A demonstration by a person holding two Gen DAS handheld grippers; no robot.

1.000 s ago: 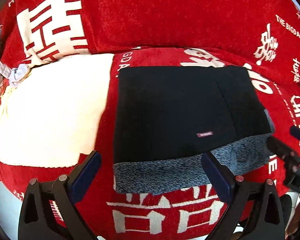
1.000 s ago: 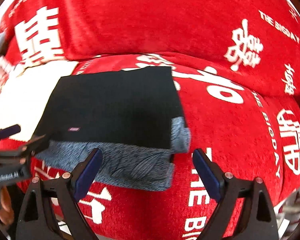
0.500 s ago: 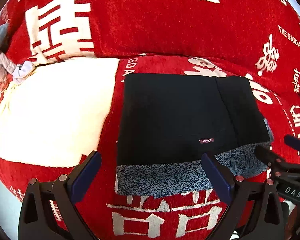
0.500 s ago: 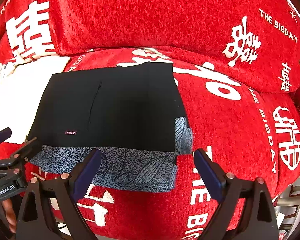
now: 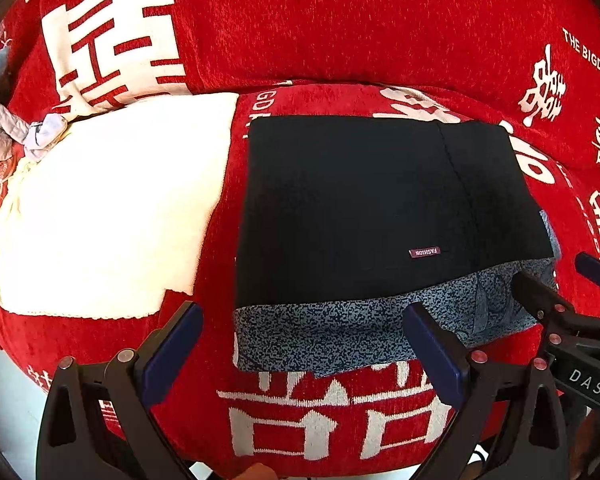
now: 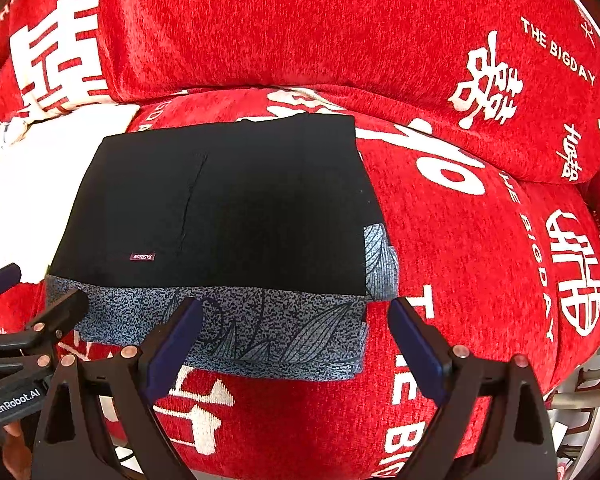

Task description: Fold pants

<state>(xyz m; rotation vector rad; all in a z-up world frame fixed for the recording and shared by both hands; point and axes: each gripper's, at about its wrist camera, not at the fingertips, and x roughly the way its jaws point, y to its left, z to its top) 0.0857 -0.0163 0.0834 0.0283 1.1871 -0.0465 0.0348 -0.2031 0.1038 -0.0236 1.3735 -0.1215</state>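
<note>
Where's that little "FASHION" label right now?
On the black pants, near their front edge, just above the grey patterned cloth; both cameras show the label.

We look forward along both grippers, low and near the red chenille sofa seat (image 5: 340,408); both views share the folded black pants (image 5: 360,208) (image 6: 228,208).

The black pants (image 6: 228,208) hide most of the speckled grey garment (image 6: 260,328) beneath them.
</note>
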